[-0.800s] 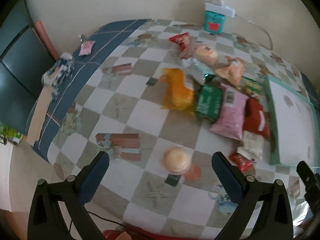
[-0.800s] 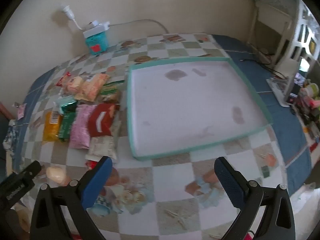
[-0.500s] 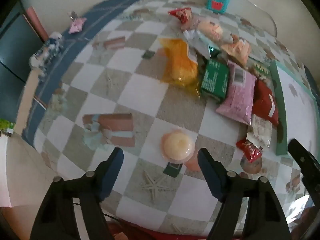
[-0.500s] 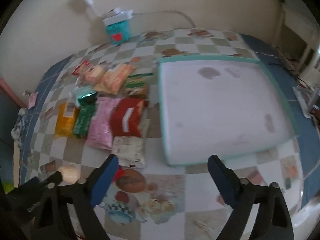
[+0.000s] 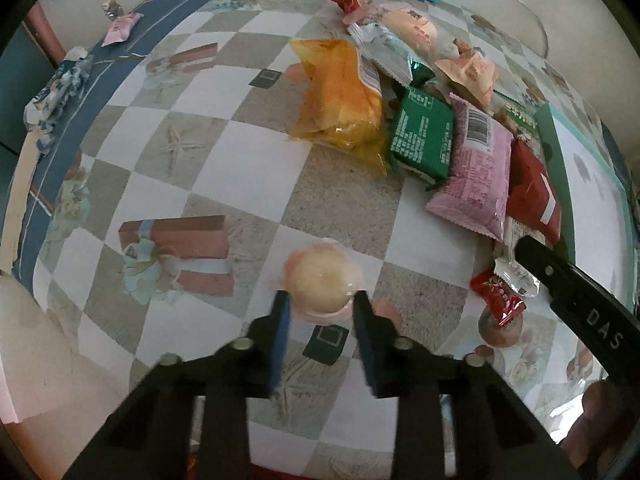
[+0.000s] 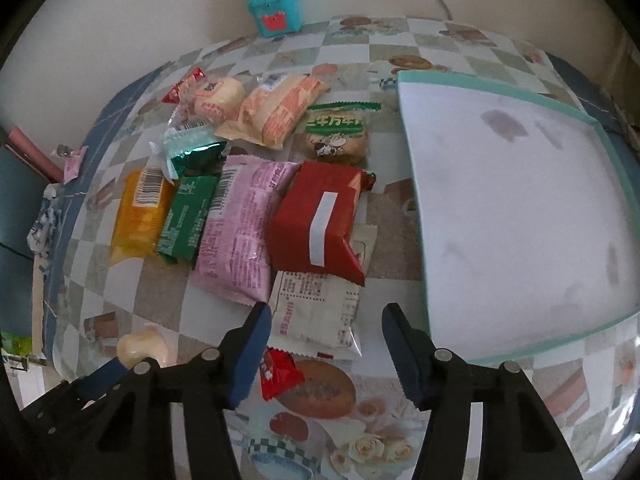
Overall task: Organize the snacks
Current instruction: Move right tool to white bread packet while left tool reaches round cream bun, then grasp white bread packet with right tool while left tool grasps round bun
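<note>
The flat white tray with a teal rim [image 5: 554,148] runs off the left wrist view's right edge; the cream printed sachet [image 5: 516,229] hides under the red packet [image 5: 534,196].

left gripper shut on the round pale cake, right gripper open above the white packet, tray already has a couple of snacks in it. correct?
Not quite: the tray has no snacks in it, only stains, as the right wrist view shows; the snacks lie on the table beside it. The rest holds: the left gripper is shut on the round pale cake, and the right gripper is open above the white packet.
</note>
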The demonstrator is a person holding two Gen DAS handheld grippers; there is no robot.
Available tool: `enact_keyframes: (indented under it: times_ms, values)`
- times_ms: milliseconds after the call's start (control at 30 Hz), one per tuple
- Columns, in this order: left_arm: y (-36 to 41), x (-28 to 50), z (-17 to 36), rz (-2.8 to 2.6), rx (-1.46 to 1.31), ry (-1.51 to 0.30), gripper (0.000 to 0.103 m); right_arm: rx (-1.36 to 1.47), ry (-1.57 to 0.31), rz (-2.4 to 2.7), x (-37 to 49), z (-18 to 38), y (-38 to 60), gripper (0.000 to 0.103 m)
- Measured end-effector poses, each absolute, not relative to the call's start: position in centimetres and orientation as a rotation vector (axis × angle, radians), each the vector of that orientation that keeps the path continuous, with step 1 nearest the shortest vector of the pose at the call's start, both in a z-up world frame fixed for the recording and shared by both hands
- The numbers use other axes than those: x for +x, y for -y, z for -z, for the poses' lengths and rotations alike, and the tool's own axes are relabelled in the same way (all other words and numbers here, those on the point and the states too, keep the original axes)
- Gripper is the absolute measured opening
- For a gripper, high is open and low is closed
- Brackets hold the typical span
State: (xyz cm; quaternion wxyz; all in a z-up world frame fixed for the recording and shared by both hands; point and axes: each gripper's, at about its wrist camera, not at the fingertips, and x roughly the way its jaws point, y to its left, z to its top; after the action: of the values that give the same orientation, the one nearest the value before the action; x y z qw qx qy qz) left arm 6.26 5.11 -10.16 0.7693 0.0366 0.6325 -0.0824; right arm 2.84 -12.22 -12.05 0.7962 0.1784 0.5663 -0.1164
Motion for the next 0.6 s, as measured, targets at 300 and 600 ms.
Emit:
enact_keyframes:
  times_ms: [300,600]
  values:
    - [-4.2,8.7,11.0,0.180,0.101,-1.337,0.030,0.339,-1.252,0.250,5.1,13.7,11.5,0.061]
    - [-3.8,11.7,11.6,0.202,0.046,-1.321,0.030,0.298,-1.255,0.266,7.2,14.9,10.5,0.057]
